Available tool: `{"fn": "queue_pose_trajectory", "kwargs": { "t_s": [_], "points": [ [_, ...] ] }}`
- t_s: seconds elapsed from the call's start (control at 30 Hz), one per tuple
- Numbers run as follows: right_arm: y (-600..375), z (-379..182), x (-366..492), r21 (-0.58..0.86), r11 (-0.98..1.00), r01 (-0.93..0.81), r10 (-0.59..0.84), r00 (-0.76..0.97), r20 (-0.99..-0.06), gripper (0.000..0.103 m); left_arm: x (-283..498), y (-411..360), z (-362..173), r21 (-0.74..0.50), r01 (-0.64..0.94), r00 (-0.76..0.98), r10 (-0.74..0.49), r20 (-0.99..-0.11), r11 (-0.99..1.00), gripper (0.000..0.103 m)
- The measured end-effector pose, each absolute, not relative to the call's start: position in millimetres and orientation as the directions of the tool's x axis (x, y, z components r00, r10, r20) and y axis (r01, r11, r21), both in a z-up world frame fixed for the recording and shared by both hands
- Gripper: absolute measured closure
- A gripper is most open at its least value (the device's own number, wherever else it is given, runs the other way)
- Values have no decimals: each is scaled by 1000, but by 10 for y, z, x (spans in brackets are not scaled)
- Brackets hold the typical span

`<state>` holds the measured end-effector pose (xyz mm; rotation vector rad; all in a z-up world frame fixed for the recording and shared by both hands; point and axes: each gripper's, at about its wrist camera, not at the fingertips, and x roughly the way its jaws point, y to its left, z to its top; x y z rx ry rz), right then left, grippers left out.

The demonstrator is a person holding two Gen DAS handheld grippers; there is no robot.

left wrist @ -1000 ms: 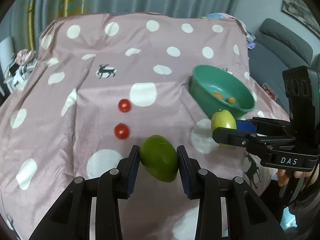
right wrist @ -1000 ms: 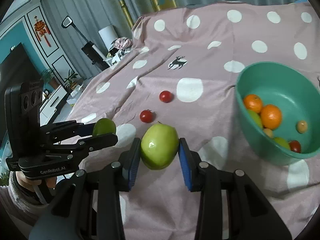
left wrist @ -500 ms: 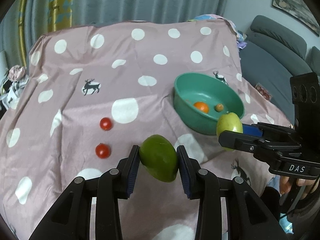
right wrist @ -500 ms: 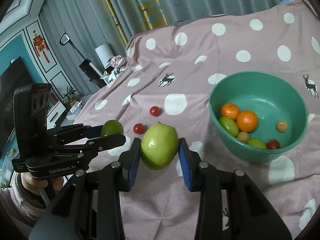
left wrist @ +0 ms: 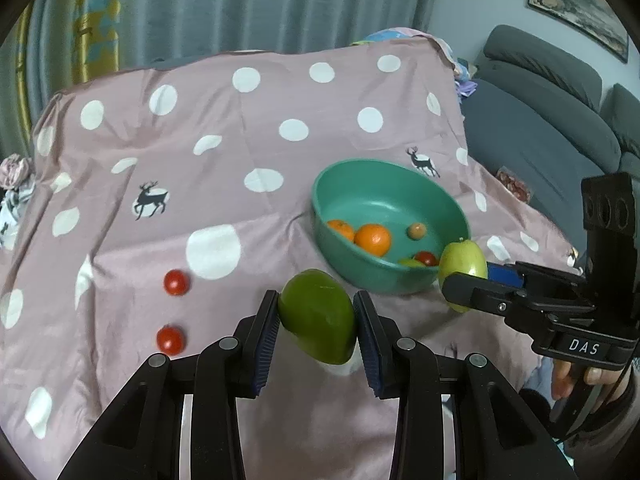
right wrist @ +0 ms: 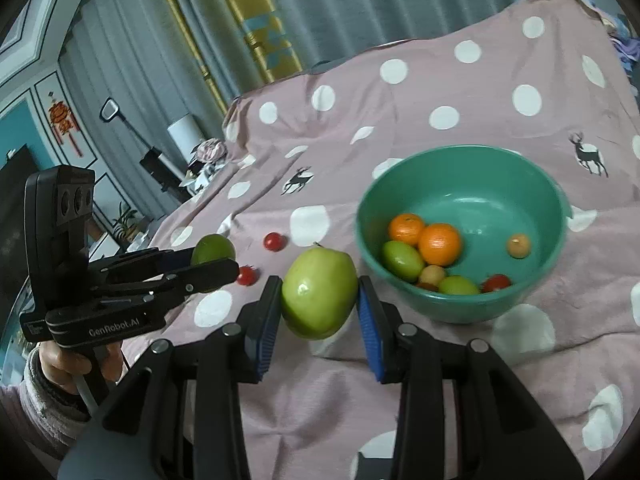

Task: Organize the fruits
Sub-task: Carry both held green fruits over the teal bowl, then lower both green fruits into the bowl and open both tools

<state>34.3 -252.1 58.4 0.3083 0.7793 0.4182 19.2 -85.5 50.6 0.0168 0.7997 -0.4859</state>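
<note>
My left gripper (left wrist: 316, 320) is shut on a dark green mango (left wrist: 318, 316) and holds it above the cloth, left of the teal bowl (left wrist: 332, 184). My right gripper (right wrist: 319, 296) is shut on a light green apple (right wrist: 319, 293), held above the cloth just left of the bowl (right wrist: 460, 152). The bowl holds two oranges (right wrist: 439, 243), green fruits and small tomatoes. Two red tomatoes (left wrist: 176, 282) (left wrist: 171, 340) lie on the cloth to the left. The right gripper with its apple (left wrist: 463, 266) shows in the left wrist view, the left gripper with its mango (right wrist: 213, 249) in the right wrist view.
A pink cloth with white dots (left wrist: 260, 128) covers the table. A grey sofa (left wrist: 540, 120) stands to the right. Curtains hang behind. Clutter and a white lamp (right wrist: 185, 132) stand beyond the table's left side.
Both grippers have risen and pulled back with their fruits, so the bowl and its contents show more fully and nearer the middle of both views.
</note>
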Motion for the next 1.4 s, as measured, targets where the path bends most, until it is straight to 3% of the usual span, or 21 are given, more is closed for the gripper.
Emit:
{"fn": "queue_pose_trajectory", "kwargs": {
  "t_s": [0.63,1.4],
  "points": [
    [-3088,492,410,417,900,-127,378,702,-603,65,647,-1630,494,-161,532,528,-474,-705,831,65],
    [-3273,346,836,330,941,-80,289,701,-652,65,980,-2109,175,-56,565,497,-394,-773,823,65]
  ]
}}
